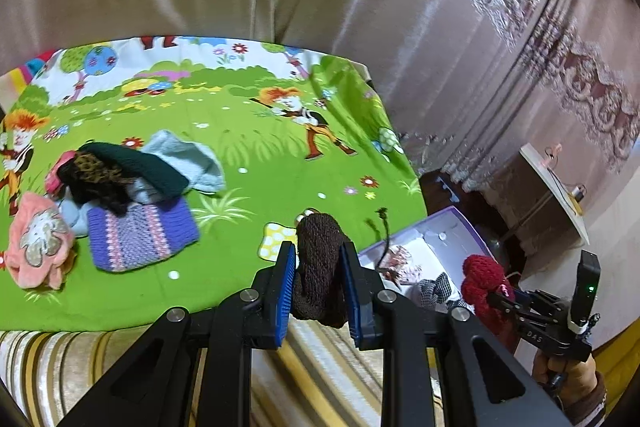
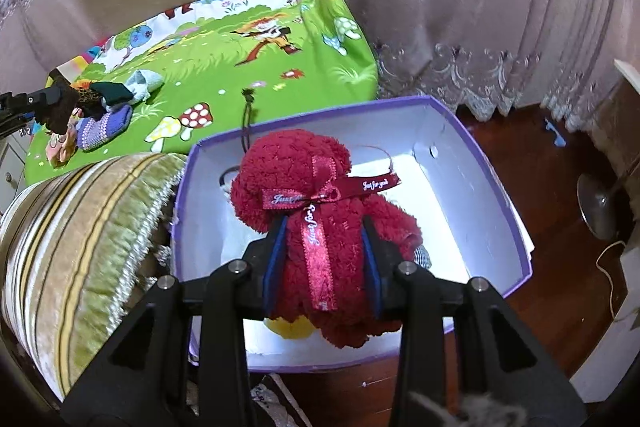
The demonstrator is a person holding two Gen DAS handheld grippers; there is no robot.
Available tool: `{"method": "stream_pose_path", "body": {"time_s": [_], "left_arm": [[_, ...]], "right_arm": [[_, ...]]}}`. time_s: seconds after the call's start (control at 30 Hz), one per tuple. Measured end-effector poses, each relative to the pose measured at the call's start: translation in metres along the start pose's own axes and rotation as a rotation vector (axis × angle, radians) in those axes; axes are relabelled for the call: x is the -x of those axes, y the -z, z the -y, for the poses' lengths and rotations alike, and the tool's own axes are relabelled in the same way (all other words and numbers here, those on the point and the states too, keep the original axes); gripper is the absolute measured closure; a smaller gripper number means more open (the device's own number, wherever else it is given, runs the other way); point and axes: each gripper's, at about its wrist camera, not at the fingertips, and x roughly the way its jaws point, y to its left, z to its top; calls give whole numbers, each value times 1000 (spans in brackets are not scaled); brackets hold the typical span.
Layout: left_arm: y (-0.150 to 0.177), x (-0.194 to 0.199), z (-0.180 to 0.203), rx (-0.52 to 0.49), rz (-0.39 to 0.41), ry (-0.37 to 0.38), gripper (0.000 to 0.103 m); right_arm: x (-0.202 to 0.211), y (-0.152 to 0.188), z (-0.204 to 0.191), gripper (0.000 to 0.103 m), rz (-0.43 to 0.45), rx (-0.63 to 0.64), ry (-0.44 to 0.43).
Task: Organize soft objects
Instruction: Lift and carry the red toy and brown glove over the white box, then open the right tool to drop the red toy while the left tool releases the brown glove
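My left gripper (image 1: 318, 255) is shut on a dark brown knitted item (image 1: 320, 267), held above the near edge of the green cartoon sheet (image 1: 248, 131). A pile of soft clothes (image 1: 120, 179) lies on the sheet's left, with a purple knitted piece (image 1: 140, 235) and a pink garment (image 1: 36, 243). My right gripper (image 2: 324, 239) is shut on a red plush bear (image 2: 320, 219) with a ribbon, held over the purple-rimmed white box (image 2: 492, 163). The bear also shows in the left wrist view (image 1: 484, 279). A yellow soft thing (image 2: 290, 327) lies in the box under it.
The box (image 1: 452, 227) sits on the dark wood floor (image 2: 560, 307) beside a striped fringed cushion (image 2: 80, 227). Curtains (image 2: 460, 7) hang behind. A checked soft item (image 1: 434, 287) lies in the box. A white shelf (image 1: 556, 187) stands at right.
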Motion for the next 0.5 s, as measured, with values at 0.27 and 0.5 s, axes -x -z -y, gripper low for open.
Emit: {"method": "stream_pose_path", "body": {"time_s": [0.27,0.5], "left_arm": [[-3,-15,35,-68,-39,13,79],[0,-39,73,-134,-94,62,79]], "right_arm": [[-19,18,23,55,-42,-44,-9],[-10,26,50,50,-15,-112,3]]}}
